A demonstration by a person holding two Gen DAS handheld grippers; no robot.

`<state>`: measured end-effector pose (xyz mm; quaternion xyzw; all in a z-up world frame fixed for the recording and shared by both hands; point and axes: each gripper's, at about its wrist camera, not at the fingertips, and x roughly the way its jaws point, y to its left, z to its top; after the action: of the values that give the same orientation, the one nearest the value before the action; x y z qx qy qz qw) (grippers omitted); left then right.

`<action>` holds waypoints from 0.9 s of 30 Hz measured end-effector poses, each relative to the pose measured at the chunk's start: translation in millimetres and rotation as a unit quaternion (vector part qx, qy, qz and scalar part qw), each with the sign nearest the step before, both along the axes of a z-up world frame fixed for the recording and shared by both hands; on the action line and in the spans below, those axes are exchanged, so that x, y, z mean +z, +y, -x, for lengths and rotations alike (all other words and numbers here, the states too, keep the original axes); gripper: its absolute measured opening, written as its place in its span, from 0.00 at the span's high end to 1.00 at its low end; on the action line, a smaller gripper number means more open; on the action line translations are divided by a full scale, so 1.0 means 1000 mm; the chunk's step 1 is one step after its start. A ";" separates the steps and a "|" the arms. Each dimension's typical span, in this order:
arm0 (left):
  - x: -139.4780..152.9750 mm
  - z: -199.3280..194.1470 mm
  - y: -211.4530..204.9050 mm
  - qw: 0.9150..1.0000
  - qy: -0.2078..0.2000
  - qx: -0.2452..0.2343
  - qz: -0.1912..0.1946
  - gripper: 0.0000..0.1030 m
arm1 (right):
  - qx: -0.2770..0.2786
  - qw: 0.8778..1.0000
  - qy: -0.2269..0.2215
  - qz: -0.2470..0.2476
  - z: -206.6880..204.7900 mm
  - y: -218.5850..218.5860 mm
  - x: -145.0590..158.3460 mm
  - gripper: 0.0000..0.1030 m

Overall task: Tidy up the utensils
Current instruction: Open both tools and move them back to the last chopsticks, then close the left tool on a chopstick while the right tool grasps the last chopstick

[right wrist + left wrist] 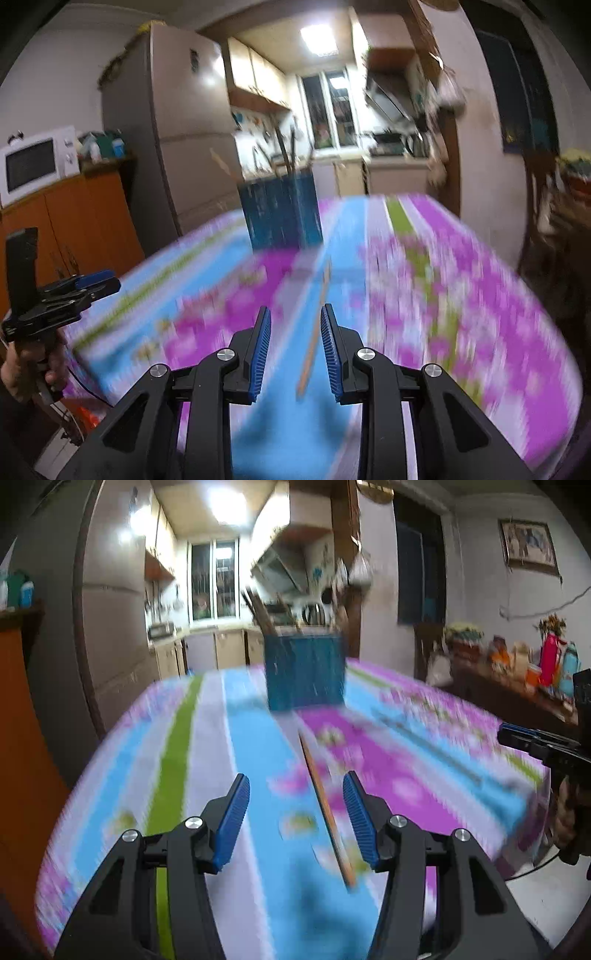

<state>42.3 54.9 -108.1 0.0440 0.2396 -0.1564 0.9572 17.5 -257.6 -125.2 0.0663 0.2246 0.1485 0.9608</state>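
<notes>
The left gripper (295, 819) hangs low over the striped tablecloth (199, 746), pointing forward, its blue pads spread wide with nothing between them but air above a slim orange chopstick (328, 812) lying flat on the cloth; the right gripper (295, 350) hangs likewise, fingers apart, the same stick (314, 339) below its gap. The blue utensil holder (306, 672) stands upright toward the far edge, sticks jutting from it; bare cloth lies between it and both grippers, all blurred.

A white microwave (35, 164) sits on an orange cabinet (70, 225) beside a tall fridge (184, 122).
</notes>
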 end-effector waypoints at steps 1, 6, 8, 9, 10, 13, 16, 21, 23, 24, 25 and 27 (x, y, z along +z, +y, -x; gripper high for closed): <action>-0.008 0.002 -0.002 1.000 0.008 -0.004 0.001 0.51 | -0.001 1.000 0.005 0.003 0.004 0.003 -0.009 0.71; -0.038 0.016 -0.013 1.000 0.013 -0.006 -0.001 0.51 | 0.003 1.000 0.012 0.029 0.012 0.016 -0.031 0.71; -0.044 0.019 -0.012 1.000 0.009 -0.005 -0.005 0.51 | 0.001 0.999 0.014 0.033 0.007 0.018 -0.032 0.72; -0.045 0.019 -0.013 1.000 0.006 -0.004 -0.006 0.51 | -0.008 0.999 0.010 0.040 0.004 0.017 -0.032 0.72; -0.046 0.020 -0.013 1.000 0.004 -0.004 -0.006 0.51 | -0.012 0.999 0.010 0.042 0.002 0.017 -0.032 0.72; -0.052 0.024 -0.014 1.000 -0.001 -0.002 -0.012 0.51 | -0.016 0.999 0.018 0.046 -0.009 0.016 -0.035 0.72; -0.058 0.025 -0.018 1.000 -0.003 -0.002 -0.016 0.58 | -0.012 0.999 0.021 0.044 -0.013 0.018 -0.038 0.74; -0.059 0.027 -0.021 1.000 -0.007 -0.008 -0.017 0.73 | -0.006 0.998 0.022 0.051 -0.016 0.027 -0.041 0.83; -0.060 0.029 -0.024 1.000 -0.010 -0.012 -0.018 0.80 | -0.009 0.998 0.022 0.053 -0.016 0.027 -0.041 0.85; -0.060 0.029 -0.025 1.000 -0.011 -0.012 -0.018 0.81 | -0.010 0.998 0.022 0.052 -0.016 0.026 -0.041 0.87; -0.060 0.030 -0.025 1.000 -0.013 -0.012 -0.017 0.82 | -0.011 0.998 0.023 0.052 -0.016 0.025 -0.041 0.87; -0.062 0.031 -0.025 1.000 -0.017 -0.011 -0.016 0.82 | -0.014 0.998 0.023 0.052 -0.014 0.025 -0.042 0.87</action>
<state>11.5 30.2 -169.7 0.0647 0.2251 -0.1627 0.9585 31.8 -232.7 -167.0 0.0232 0.2533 0.1221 0.9594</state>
